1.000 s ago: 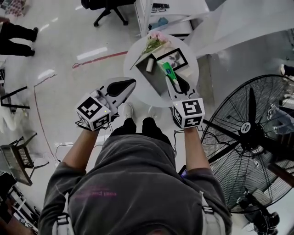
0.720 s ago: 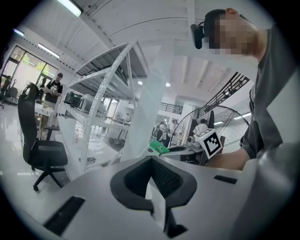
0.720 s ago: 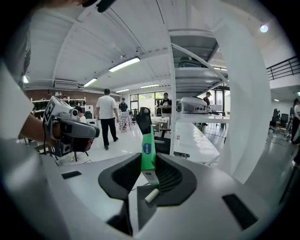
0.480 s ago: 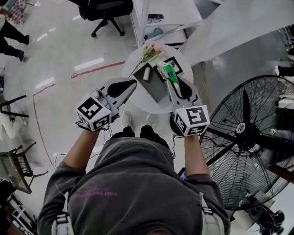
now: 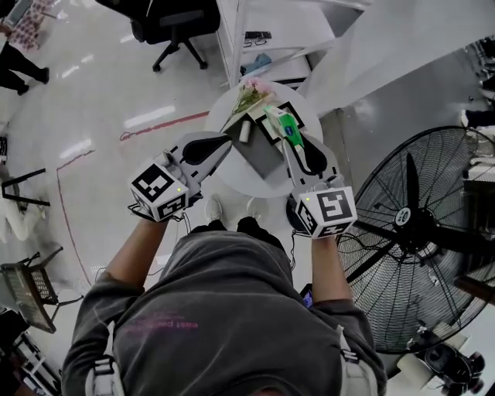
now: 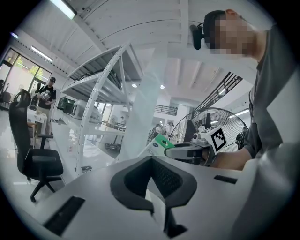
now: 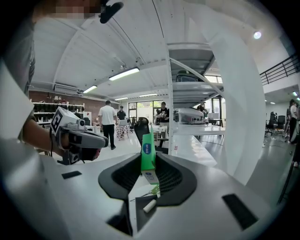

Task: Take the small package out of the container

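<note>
A small green and white package point(image 5: 283, 124) hangs above the round white table point(image 5: 232, 174), over the right rim of a grey open container point(image 5: 259, 155). My right gripper point(image 5: 292, 143) is shut on its lower end. In the right gripper view the package point(image 7: 148, 152) stands upright, clamped between the pads of the right gripper point(image 7: 149, 161). My left gripper point(image 5: 226, 140) hovers at the table's left side, shut and empty. The left gripper view shows the left gripper point(image 6: 150, 159) with tips together, and beyond it the package point(image 6: 157, 144) in the right gripper point(image 6: 174, 151).
Pink flowers point(image 5: 251, 91), a black picture frame point(image 5: 292, 114) and a small white cylinder point(image 5: 244, 131) share the table. A large floor fan point(image 5: 418, 224) stands close on the right. White shelving point(image 5: 263, 39) and an office chair point(image 5: 166, 23) stand beyond the table.
My right gripper has carried the package up and away from the container. The left gripper has hardly moved.
</note>
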Available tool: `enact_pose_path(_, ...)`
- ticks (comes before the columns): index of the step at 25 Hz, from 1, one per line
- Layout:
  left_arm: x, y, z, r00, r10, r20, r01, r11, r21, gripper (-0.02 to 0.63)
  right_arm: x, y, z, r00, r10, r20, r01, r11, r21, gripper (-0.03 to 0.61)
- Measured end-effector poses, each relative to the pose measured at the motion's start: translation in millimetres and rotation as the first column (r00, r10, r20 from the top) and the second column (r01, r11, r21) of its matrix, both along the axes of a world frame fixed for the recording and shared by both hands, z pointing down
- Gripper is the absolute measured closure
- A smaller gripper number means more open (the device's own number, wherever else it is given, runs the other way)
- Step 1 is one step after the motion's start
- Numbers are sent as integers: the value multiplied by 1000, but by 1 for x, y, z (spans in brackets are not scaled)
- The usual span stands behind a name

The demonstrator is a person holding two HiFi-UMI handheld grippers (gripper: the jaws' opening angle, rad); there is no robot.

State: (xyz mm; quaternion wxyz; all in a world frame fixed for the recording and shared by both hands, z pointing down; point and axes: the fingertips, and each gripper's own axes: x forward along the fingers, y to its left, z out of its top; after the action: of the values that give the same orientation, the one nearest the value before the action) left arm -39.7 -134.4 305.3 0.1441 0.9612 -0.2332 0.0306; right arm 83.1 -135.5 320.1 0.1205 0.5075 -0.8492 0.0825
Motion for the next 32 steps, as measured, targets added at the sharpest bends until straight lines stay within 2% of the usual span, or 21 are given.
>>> enact_pose_path(12,11,-4,-2,1000,24,-5,-24,1000,9,598,8,0,-25,1000,6,22,-7,999,44,474)
enact_pose_path(32,18,-7,8,1000,12,-10,-12,1000,-17,598,11,-3,-16,1000,-4,16,3,1000,21,474)
